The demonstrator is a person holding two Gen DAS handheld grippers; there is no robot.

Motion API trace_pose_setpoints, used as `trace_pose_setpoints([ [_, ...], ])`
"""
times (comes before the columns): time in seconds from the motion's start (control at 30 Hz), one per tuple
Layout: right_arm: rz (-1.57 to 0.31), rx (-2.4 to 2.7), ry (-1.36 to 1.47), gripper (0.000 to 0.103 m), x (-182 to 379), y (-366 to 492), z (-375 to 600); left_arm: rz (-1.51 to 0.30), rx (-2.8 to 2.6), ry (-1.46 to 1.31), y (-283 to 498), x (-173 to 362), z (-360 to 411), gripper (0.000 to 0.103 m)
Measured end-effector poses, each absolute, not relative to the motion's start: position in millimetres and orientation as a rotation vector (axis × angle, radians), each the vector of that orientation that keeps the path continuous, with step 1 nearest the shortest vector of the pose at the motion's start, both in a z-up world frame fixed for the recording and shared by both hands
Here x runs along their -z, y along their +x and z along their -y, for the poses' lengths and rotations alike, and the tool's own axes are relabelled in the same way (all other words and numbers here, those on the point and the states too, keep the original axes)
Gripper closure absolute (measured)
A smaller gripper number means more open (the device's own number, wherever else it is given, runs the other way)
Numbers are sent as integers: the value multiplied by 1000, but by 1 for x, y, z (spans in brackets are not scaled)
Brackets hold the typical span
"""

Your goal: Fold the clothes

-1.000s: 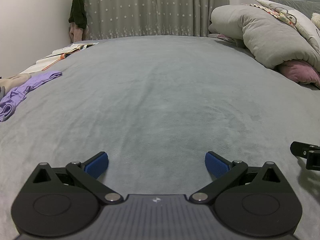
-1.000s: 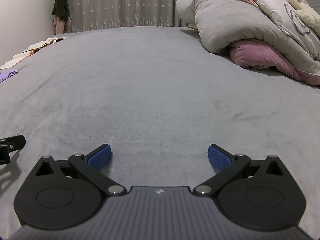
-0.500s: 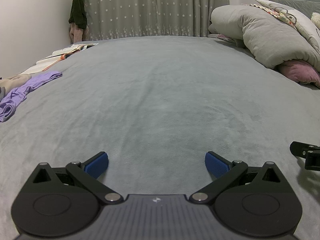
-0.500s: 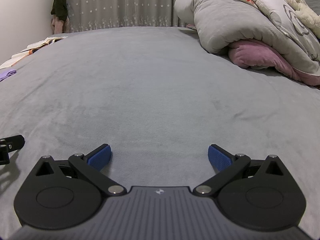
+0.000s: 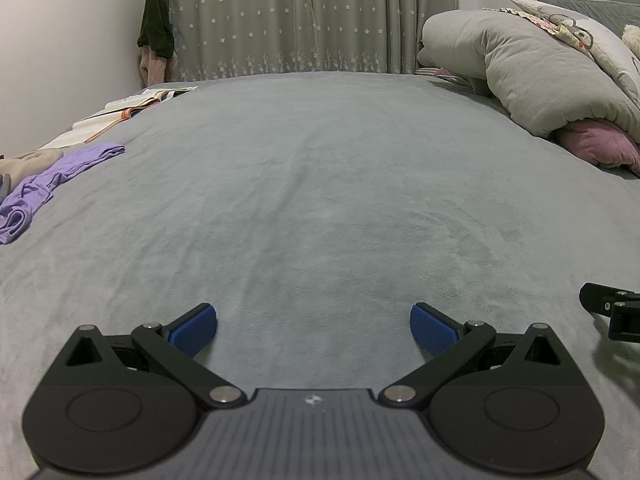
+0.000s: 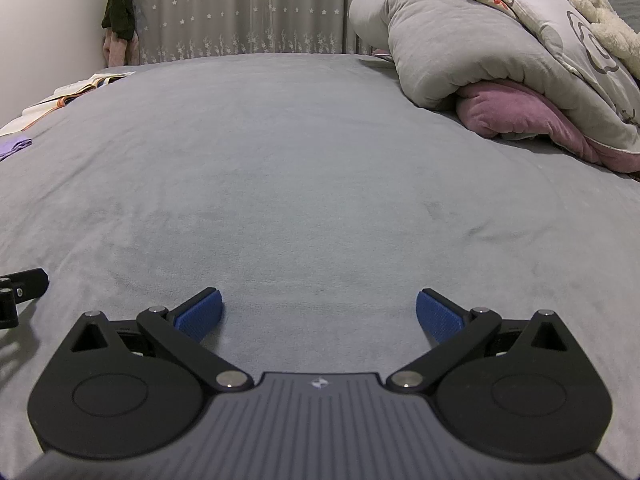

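A crumpled purple garment [image 5: 52,184] lies at the far left of the grey bed [image 5: 320,184], next to a beige cloth [image 5: 28,160]. A corner of the purple garment shows in the right wrist view [image 6: 14,147]. My left gripper [image 5: 313,330] is open and empty, low over the bedspread, well right of the garment. My right gripper [image 6: 319,316] is open and empty, low over the bed [image 6: 304,160]. Each gripper's edge shows in the other's view: the right one [image 5: 612,308] and the left one [image 6: 18,292].
An open book [image 5: 132,108] lies at the bed's far left edge. A rolled grey duvet [image 5: 520,72] and pink pillow [image 5: 600,148] are piled at the right. Star-patterned curtains [image 5: 312,16] hang behind; dark clothing [image 5: 156,28] hangs in the corner.
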State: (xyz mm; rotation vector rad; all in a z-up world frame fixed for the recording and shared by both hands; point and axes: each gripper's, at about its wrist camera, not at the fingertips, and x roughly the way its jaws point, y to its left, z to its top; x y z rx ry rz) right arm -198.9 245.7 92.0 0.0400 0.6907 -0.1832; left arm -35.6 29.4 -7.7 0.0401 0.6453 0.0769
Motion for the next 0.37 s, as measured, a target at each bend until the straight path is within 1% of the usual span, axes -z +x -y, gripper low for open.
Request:
trace_pose_setpoints([
  [0.37, -691, 185, 39, 0, -92, -199, -245, -644, -77, 40, -37, 8, -31, 0],
])
